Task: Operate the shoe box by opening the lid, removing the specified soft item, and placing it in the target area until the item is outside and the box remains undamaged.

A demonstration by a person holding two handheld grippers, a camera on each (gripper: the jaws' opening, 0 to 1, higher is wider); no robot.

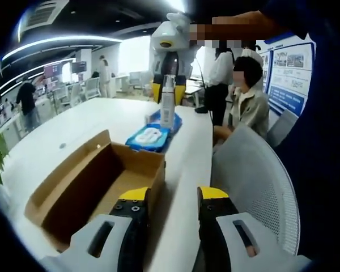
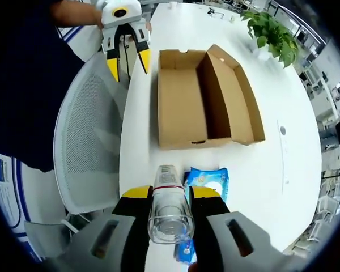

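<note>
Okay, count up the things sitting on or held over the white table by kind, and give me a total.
Cardboard shoe box, open: 1
Blue wipes pack: 1
Clear bottle, held in the right gripper: 1
Potted plant: 1
Total: 4

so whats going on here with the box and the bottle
A person works two handheld grippers at a white table. The right gripper is shut on a clear bottle, above a blue wipes pack. The left gripper hangs open and empty by the open cardboard shoe box, which looks empty inside.
</note>
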